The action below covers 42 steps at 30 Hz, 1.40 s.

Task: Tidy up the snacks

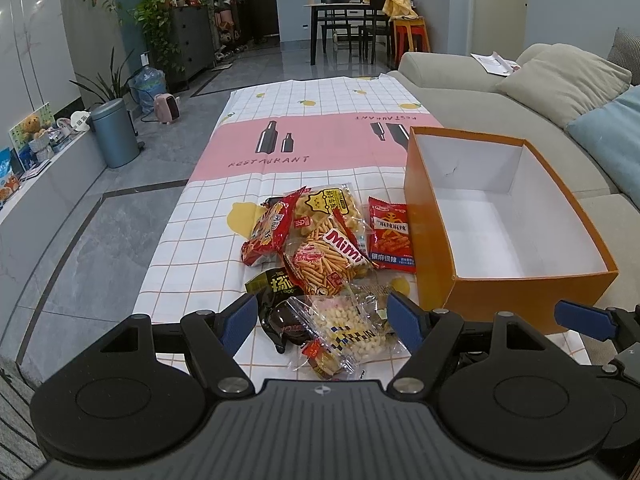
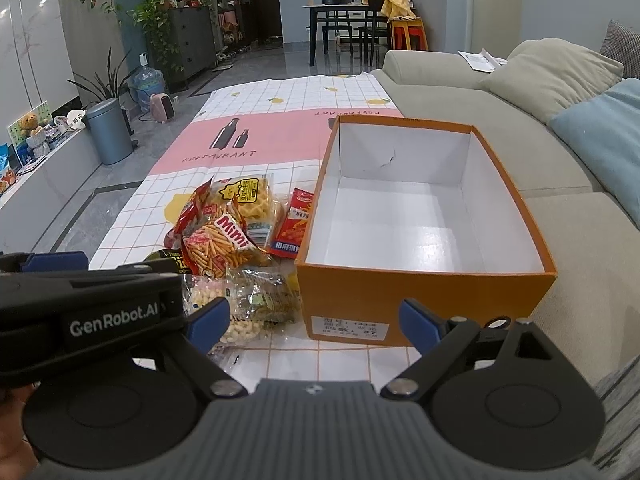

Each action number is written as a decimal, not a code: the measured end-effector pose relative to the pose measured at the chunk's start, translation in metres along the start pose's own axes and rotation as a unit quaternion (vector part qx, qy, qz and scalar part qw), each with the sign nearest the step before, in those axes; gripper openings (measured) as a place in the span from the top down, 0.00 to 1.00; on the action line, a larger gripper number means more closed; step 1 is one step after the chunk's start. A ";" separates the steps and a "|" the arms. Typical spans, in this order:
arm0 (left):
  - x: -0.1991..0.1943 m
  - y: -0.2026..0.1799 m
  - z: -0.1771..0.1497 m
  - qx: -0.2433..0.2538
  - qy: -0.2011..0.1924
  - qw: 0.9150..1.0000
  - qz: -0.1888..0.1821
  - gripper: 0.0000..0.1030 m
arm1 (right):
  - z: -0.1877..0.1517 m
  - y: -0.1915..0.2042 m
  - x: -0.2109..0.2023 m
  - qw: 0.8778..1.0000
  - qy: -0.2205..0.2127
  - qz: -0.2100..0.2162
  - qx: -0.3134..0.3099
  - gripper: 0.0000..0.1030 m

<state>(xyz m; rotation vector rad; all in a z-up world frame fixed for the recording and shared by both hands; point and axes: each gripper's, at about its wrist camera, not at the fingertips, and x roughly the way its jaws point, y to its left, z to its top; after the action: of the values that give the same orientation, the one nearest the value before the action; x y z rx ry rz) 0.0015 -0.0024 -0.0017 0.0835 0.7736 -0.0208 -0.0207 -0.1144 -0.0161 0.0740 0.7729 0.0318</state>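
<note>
Crinkly snack packets [image 1: 320, 256] lie heaped ahead of the left gripper [image 1: 322, 320], jaws spread wide. Right gripper [image 2: 316, 320], also agape, faces the orange box [image 2: 420, 300].

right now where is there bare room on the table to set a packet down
Free: the box holds nothing inside; the pink strip of cloth beyond the snack pile; the white grid left of the pile, out to the table edge. Crowded: the near end, where packets lie between the left tongs and against the box's side.
</note>
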 end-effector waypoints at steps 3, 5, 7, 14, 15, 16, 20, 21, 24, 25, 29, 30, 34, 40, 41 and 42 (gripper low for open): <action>0.001 0.001 0.000 -0.002 0.004 1.000 0.000 0.16 | 0.000 0.001 0.000 1.000 0.002 0.000 0.000 0.13; 0.001 0.001 0.000 -0.002 0.005 1.000 0.000 0.16 | 0.000 0.001 0.001 1.000 0.004 0.000 0.000 0.13; 0.001 0.000 0.000 -0.001 0.005 1.000 -0.001 0.16 | 0.000 0.001 0.001 1.000 0.005 0.001 0.000 0.13; 0.004 0.000 0.000 -0.002 0.009 1.000 -0.001 0.16 | -0.001 0.001 0.002 1.000 0.007 -0.001 0.000 0.13; 0.004 0.000 0.000 -0.002 0.009 1.000 -0.002 0.16 | -0.001 0.001 0.002 1.000 0.007 -0.001 0.000 0.13; 0.004 0.000 -0.001 -0.003 0.010 1.000 -0.003 0.16 | -0.001 0.001 0.002 1.000 0.007 -0.001 0.000 0.13; 0.006 0.000 -0.001 -0.001 0.012 1.000 -0.002 0.16 | -0.001 0.002 0.003 1.000 0.009 -0.002 0.000 0.13; 0.006 0.000 -0.002 -0.001 0.014 1.000 -0.002 0.16 | -0.001 0.002 0.004 1.000 0.010 -0.002 -0.001 0.13; 0.007 0.000 -0.002 -0.002 0.016 1.000 -0.003 0.16 | -0.001 0.003 0.004 1.000 0.013 -0.002 -0.002 0.13; 0.006 0.001 -0.002 -0.002 0.017 1.000 -0.003 0.16 | -0.001 0.003 0.005 1.000 0.013 -0.003 -0.002 0.13; 0.006 0.001 -0.002 -0.002 0.018 1.000 -0.003 0.16 | -0.001 0.002 0.006 1.000 0.015 -0.002 -0.003 0.13; 0.006 0.001 -0.002 -0.002 0.019 1.000 -0.003 0.16 | -0.001 0.002 0.006 1.000 0.016 -0.002 -0.003 0.13; 0.008 0.001 -0.002 0.000 0.024 1.000 -0.002 0.16 | -0.002 0.003 0.007 1.000 0.020 -0.004 -0.007 0.13; 0.009 0.002 -0.003 -0.002 0.029 1.000 -0.007 0.16 | -0.002 0.003 0.007 1.000 0.023 -0.005 -0.006 0.13; 0.009 0.001 -0.003 -0.002 0.028 1.000 -0.008 0.16 | -0.002 0.002 0.008 1.000 0.023 -0.006 -0.006 0.13; 0.009 0.002 -0.004 -0.004 0.027 1.000 -0.009 0.16 | -0.002 0.002 0.008 1.000 0.022 -0.006 -0.006 0.13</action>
<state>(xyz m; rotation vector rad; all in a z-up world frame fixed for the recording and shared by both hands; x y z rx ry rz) 0.0056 -0.0002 -0.0104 0.0695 0.8280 -0.0315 -0.0165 -0.1123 -0.0229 0.0577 0.8165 0.0258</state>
